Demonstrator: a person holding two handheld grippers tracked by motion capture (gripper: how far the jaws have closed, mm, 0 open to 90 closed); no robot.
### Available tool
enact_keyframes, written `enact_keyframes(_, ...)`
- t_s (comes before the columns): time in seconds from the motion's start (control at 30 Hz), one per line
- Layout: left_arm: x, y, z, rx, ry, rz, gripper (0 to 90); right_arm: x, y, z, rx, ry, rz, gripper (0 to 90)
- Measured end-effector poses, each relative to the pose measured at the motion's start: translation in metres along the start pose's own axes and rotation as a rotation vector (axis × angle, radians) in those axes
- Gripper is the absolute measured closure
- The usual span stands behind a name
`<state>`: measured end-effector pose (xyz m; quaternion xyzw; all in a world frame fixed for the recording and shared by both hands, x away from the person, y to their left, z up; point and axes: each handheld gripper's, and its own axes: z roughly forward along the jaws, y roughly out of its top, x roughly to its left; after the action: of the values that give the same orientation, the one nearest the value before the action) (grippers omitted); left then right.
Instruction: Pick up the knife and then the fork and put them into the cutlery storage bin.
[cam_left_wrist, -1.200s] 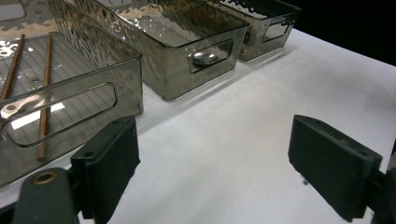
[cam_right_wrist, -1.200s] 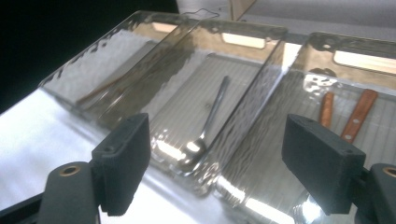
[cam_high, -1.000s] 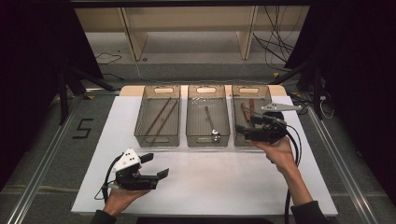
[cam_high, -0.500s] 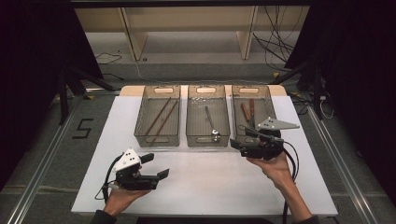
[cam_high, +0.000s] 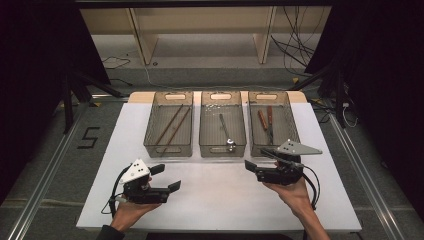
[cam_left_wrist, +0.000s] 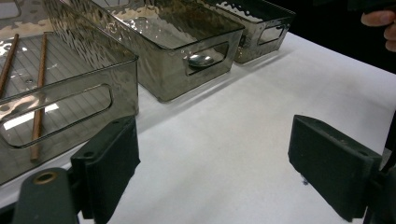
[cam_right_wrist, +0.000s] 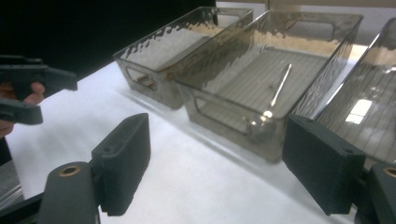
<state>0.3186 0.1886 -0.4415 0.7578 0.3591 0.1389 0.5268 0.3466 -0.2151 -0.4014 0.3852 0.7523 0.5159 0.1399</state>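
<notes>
**Both grippers empty over the counter, bins ahead**

Fingers of the left gripper stand wide apart, nothing between them, just bare white counter. Right gripper: same, its fingers spread with nothing held, hovering low above the counter near the front edge of the bins.

Three clear smoky bins sit side by side at the far half of the counter. Left bin: two long brown sticks lying lengthwise. Middle bin: one metal spoon, bowl end toward the near wall. Right bin: brown-handled utensils, exact kind hard to tell.

Right gripper sits just in front of the right bin, pointing toward the left gripper. Left gripper rests near the counter's near-left part, well apart from the bins. Each hand grips its tool from below.
</notes>
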Motion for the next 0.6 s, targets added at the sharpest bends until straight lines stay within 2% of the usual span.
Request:
enact_keyframes(0.3, -0.001, 0.0, 0.0, -0.002, -0.009, -0.004, 15.9, 0.003, -0.019, -0.008, -0.025, 0.012, 0.007, 22.4)
enact_keyframes(0.6, 0.0, 0.0, 0.0, 0.002, -0.015, -0.003, 15.9, 0.006, -0.033, -0.013, -0.042, 0.0, 0.0, 18.8)
